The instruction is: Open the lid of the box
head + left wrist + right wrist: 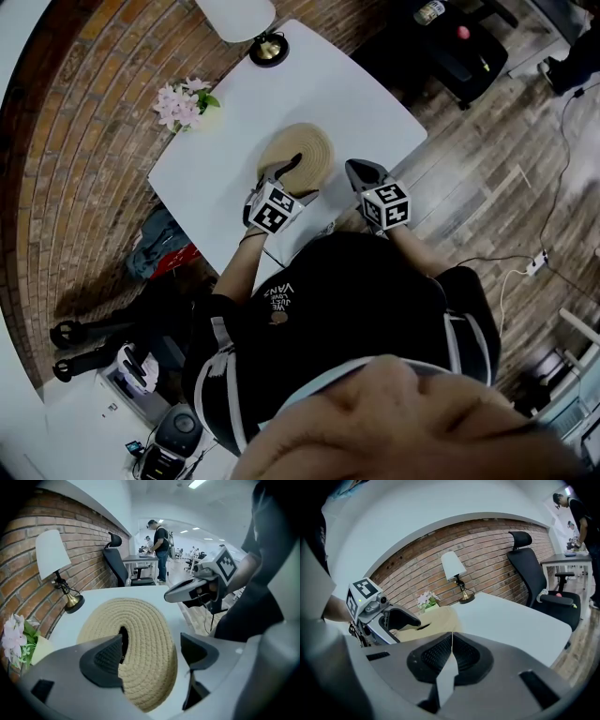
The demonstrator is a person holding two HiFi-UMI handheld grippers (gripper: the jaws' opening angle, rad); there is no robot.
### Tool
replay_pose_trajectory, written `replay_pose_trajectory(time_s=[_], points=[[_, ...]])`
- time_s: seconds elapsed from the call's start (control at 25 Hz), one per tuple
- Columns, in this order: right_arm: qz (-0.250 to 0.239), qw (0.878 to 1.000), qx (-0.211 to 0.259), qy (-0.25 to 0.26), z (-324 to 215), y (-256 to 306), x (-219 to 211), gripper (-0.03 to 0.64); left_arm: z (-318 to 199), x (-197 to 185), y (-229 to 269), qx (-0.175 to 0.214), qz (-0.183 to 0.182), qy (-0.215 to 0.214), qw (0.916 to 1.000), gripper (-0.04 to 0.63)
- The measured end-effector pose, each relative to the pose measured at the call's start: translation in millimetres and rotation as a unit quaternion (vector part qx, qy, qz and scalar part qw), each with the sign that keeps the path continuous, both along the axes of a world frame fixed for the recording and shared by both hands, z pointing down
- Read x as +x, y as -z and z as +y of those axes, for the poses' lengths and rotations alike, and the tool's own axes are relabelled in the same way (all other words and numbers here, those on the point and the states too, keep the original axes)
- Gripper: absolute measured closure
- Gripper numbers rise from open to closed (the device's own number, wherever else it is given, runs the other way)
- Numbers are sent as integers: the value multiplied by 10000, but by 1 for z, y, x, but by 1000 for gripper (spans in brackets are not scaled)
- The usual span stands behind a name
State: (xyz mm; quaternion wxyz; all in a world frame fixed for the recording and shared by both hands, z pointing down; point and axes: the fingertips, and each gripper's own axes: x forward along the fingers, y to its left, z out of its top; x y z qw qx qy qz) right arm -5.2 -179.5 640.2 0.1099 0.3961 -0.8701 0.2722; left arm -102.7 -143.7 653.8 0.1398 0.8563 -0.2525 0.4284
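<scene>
A round woven straw box lid (305, 145) lies on the white table (356, 94). In the left gripper view the lid (145, 634) fills the middle, with a dark handle loop (123, 640) at its centre. My left gripper (289, 176) hangs just over the lid's near side, jaws wide open, nothing pressed between them (152, 651). The left pad sits right by the handle loop. My right gripper (361, 174) is off the lid's right side, over bare table, with its jaws shut and empty (451, 637). From the right gripper view the left gripper (405, 618) shows over the lid (436, 618).
A brass-footed lamp (268, 47) stands at the table's far end and a pink flower bunch (185, 101) at its left edge by the brick wall. A black office chair (534, 573) is beyond the table. A person (161, 541) stands far off.
</scene>
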Motion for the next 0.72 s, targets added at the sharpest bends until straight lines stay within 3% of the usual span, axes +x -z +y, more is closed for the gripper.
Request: replay_pose_trajectory(time_s=[0.72], points=[[268, 9987, -63, 423, 4, -30, -20, 612, -1, 9, -24, -751, -781, -304, 9936, 216]])
